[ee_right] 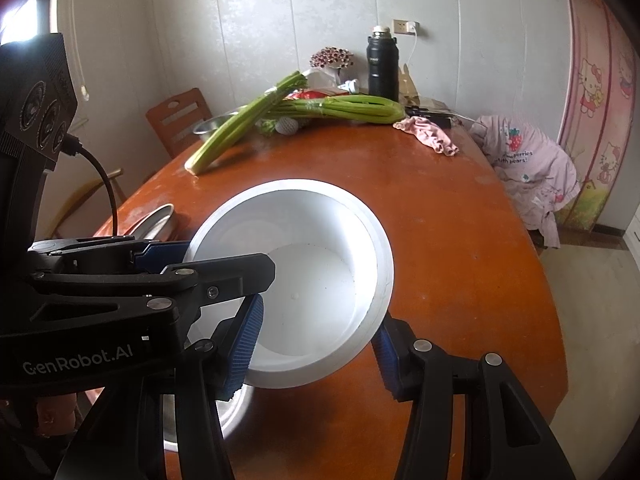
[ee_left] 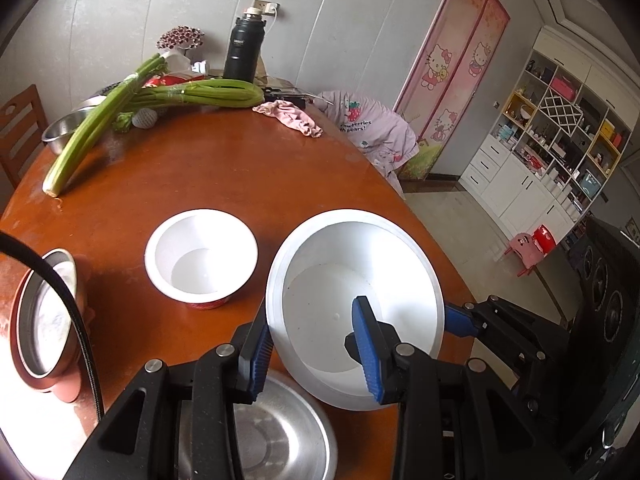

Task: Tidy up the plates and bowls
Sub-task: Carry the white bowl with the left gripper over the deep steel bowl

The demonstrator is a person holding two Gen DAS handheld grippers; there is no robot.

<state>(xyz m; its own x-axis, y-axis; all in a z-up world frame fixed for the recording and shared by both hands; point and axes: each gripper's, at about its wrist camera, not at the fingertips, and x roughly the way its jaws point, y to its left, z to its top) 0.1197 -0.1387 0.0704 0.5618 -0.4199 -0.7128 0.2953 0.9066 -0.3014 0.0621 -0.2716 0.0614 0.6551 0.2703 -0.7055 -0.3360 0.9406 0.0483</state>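
Large white bowl (ee_left: 356,300) tilted above surface (ee_left: 224,176), over steel bowl (ee_left: 276,436). Left claw (ee_left: 316,354) pinching its near wall; right claw (ee_right: 316,354) pinching opposite rim.

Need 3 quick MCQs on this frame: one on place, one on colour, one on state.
1. What sits below the large white plastic bowl?
A. shiny steel bowl
B. pink cloth
C. celery

2. What colour is the tall flask by the wall?
A. red
B. white
C. black

3. How is the large white bowl?
A. flat on the table
B. tilted, gripped on both sides
C. upside down

Answers: 1 A, the steel rim shows under it. 2 C, its body is black. 3 B, the left gripper and right gripper each have jaws astride its wall, and its opening is tipped.
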